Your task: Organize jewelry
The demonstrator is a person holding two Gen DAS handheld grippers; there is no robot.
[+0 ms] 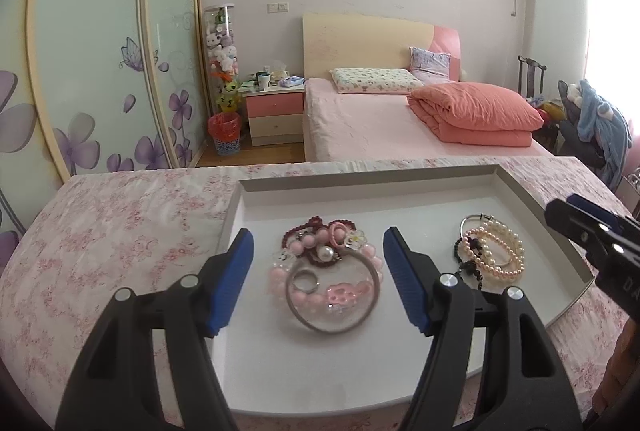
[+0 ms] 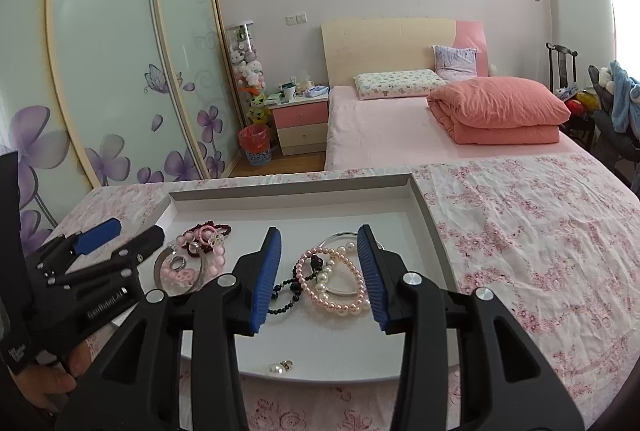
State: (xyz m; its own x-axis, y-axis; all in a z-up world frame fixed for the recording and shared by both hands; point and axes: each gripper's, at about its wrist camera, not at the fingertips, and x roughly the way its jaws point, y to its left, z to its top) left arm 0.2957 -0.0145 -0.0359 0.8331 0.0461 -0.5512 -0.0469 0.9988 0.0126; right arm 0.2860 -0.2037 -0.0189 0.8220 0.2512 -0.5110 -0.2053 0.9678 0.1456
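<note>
A shallow white tray (image 1: 360,187) lies on a floral cloth; it also shows in the right wrist view (image 2: 296,195). In it lies a left heap of pink bead bracelets, a silver bangle and a ring (image 1: 330,271), and a right heap of pearl and black bead bracelets (image 1: 494,251). My left gripper (image 1: 318,267) is open and empty, hovering around the left heap. My right gripper (image 2: 320,271) is open and empty over the pearl heap (image 2: 338,283). A small pearl earring (image 2: 280,367) lies at the tray's near edge.
The floral cloth (image 2: 520,231) spreads to the right of the tray. Behind stand a bed with an orange folded quilt (image 2: 496,111), a pink nightstand (image 2: 300,123) and sliding wardrobe doors (image 2: 120,71). The left gripper's body (image 2: 92,271) sits at the tray's left.
</note>
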